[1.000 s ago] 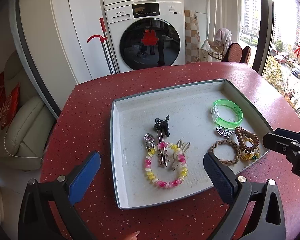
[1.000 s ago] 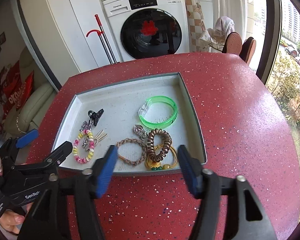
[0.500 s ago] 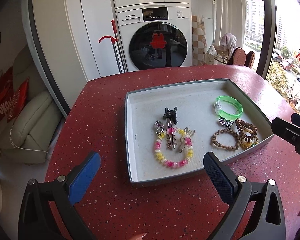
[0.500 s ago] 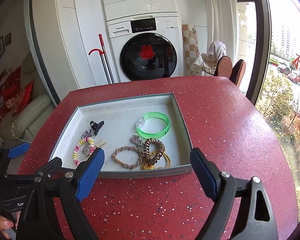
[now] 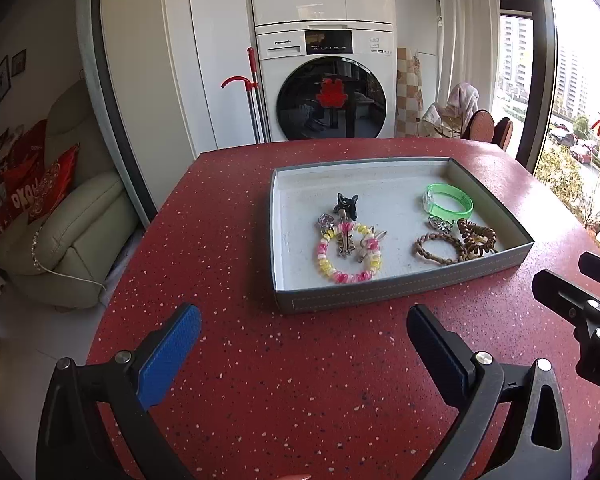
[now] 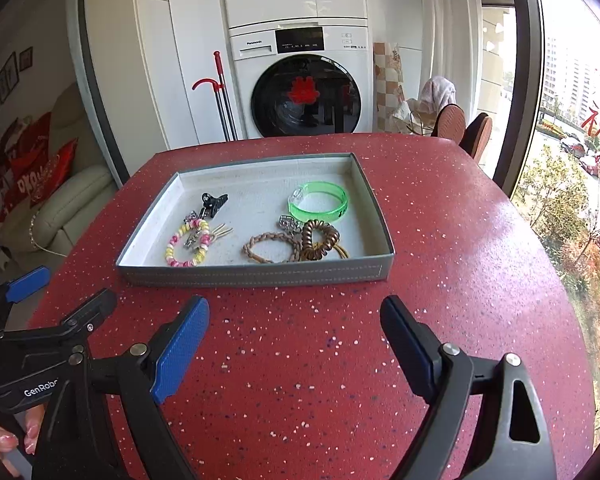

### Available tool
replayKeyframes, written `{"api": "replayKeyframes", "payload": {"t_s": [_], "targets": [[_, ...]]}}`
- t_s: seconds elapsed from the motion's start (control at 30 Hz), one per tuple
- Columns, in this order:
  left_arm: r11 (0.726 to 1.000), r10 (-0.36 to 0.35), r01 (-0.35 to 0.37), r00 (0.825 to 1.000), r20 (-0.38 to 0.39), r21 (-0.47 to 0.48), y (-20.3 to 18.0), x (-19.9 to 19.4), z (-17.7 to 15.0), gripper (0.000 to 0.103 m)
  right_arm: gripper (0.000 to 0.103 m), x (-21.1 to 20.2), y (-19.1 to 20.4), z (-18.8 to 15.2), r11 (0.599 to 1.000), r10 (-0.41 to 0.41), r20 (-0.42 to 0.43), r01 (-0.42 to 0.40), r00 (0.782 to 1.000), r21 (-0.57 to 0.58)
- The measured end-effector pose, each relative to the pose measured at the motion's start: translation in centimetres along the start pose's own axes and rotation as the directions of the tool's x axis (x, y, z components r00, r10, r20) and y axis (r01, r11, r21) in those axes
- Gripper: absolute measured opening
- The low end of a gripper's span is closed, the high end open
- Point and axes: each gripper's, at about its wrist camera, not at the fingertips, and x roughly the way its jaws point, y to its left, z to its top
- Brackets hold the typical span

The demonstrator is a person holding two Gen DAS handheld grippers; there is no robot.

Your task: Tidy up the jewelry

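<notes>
A grey tray (image 5: 400,286) (image 6: 256,274) stands on the red table. In it lie a green bangle (image 5: 448,201) (image 6: 318,201), a pink-and-yellow bead bracelet (image 5: 349,254) (image 6: 188,243), a black claw clip (image 5: 345,205) (image 6: 214,202), a braided brown band (image 5: 438,248) (image 6: 270,247), a brown coil hair tie (image 5: 476,236) (image 6: 319,238) and small silver pieces. My left gripper (image 5: 304,346) is open and empty, short of the tray's near wall. My right gripper (image 6: 294,338) is open and empty, also in front of the tray.
The red speckled table (image 5: 300,400) (image 6: 460,240) ends at the left above a cream sofa (image 5: 68,236). A washing machine (image 5: 328,92) and a red-handled mop (image 5: 256,96) stand beyond the far edge. Chairs (image 6: 464,128) stand by the window at the right.
Both grippers have pulled back and away from the tray, which now lies farther ahead. The right gripper's jaws have opened wider. The jewelry has not moved.
</notes>
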Motion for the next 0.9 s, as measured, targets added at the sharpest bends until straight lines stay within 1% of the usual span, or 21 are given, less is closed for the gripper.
{"api": "replayKeyframes", "payload": {"t_s": [0.17,0.27,0.37,0.5,0.67,0.9], "targets": [[1.000,0.000,0.000,1.000,-0.003,-0.024,0.3,-1.5,-1.7,0.103,0.090,-0.7,0.4,-1.6,1.000,-0.017,-0.017,0.016,1.000,-0.014],[1.000,0.015,-0.015,1.000,0.013,-0.009,0.1,-2.4,-2.1,0.103,0.090,-1.2,0.8,-2.3,0.999,-0.022,-0.018,0.021,1.000,-0.030],[1.000,0.023,-0.024,0.999,0.028,0.006,-0.3,-3.4,-2.3,0.103,0.090,-1.7,0.7,-2.7,1.000,-0.020,-0.019,0.020,1.000,-0.017],[1.000,0.012,-0.011,0.999,0.033,-0.007,-0.2,-4.4,-2.6,0.103,0.090,-2.3,0.6,-2.9,0.999,-0.032,-0.011,0.032,0.999,-0.005],[1.000,0.009,-0.009,1.000,0.023,-0.015,-0.2,-4.6,-2.7,0.103,0.090,-3.1,0.4,-2.7,0.999,-0.038,0.003,0.038,0.999,0.008],[1.000,0.019,-0.019,0.998,0.058,-0.013,-0.2,-5.5,-2.2,0.103,0.090,-4.0,0.3,-2.1,0.999,-0.038,0.034,0.037,0.999,0.024]]}}
